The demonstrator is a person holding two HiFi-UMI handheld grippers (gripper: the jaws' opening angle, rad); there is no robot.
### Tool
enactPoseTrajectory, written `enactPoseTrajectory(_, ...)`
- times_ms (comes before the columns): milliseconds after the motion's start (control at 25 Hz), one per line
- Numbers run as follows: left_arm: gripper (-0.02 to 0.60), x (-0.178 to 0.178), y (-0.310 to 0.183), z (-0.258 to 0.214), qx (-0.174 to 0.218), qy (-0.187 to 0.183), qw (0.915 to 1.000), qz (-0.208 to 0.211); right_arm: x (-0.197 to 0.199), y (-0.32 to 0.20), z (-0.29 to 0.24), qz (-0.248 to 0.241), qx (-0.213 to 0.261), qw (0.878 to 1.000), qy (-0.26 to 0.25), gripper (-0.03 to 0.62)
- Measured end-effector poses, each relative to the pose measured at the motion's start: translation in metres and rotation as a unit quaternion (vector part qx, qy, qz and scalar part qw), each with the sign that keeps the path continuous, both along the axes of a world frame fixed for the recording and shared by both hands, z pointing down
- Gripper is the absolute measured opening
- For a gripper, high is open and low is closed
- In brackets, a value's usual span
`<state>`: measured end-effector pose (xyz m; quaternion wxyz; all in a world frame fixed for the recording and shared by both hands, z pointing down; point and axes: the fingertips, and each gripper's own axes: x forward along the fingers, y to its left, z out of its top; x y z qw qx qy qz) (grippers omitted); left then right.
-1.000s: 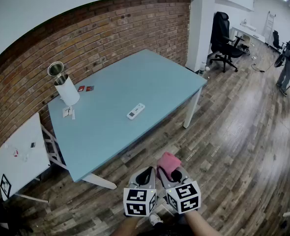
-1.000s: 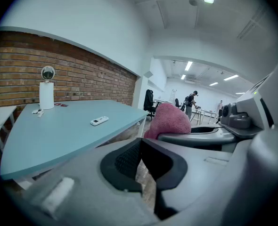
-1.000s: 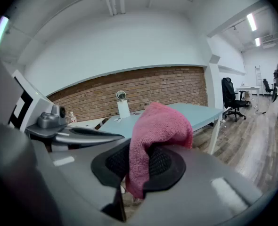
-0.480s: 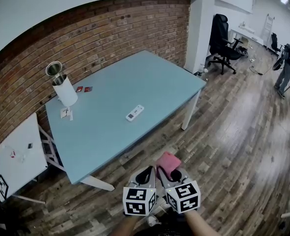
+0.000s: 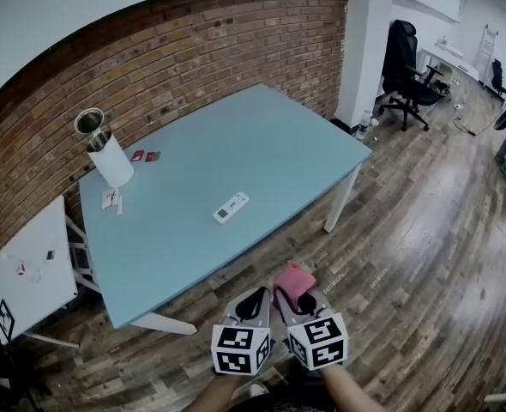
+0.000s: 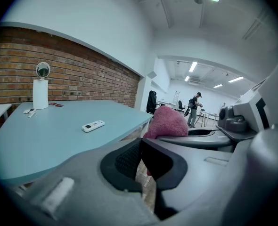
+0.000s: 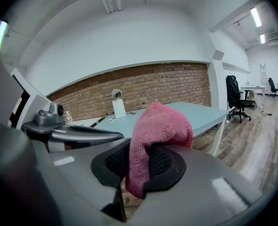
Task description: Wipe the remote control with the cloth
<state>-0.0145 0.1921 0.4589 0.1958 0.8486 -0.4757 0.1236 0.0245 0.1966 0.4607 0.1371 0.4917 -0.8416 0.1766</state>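
A white remote control [image 5: 231, 207] [image 6: 93, 125] lies near the middle of the light blue table [image 5: 262, 144]. My two grippers hang side by side over the wooden floor, short of the table's near edge. The right gripper [image 5: 298, 299] [image 7: 141, 166] is shut on a pink cloth [image 5: 292, 281] [image 7: 155, 135] that bunches up over its jaws. My left gripper [image 5: 255, 305] [image 6: 141, 161] is shut with nothing in it. The pink cloth [image 6: 167, 123] shows just to its right.
A roll of paper towel [image 5: 114, 159] with a metal cup [image 5: 90, 123] on top stands at the table's far left, with small cards [image 5: 147, 155] near it. A white side table [image 5: 30, 273] is at the left. A black office chair [image 5: 405, 63] stands beyond the table, by the white pillar.
Both grippers and the view have moved forward toward the table, which now sits slightly nearer. The cloth stays clamped in the right gripper.
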Motion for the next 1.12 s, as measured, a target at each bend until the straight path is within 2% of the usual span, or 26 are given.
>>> enactPoseTrajectory(320,-0.002,0.041,-0.059,0.007,-0.007,-0.019,0.9993,-0.031,0.04,-0.063,0.005,-0.038,-0.011,0.999,-0.015,0.06)
enactPoseTrajectory(560,-0.002,0.059,-0.09,0.009,-0.009,-0.03,0.998,-0.054,0.057,-0.097,0.002,-0.068,-0.011,0.997,-0.03,0.06)
enactPoseTrajectory(920,-0.001,0.064,-0.11,0.015,-0.018,-0.038,0.9956,-0.084,0.06,-0.119,0.005,-0.103,-0.018,0.993,-0.049,0.06)
enactPoseTrajectory(1120,-0.002,0.054,-0.124,0.016,-0.019,-0.037,0.9938,-0.103,0.05,-0.132,0.009,-0.127,-0.024,0.99,-0.049,0.06)
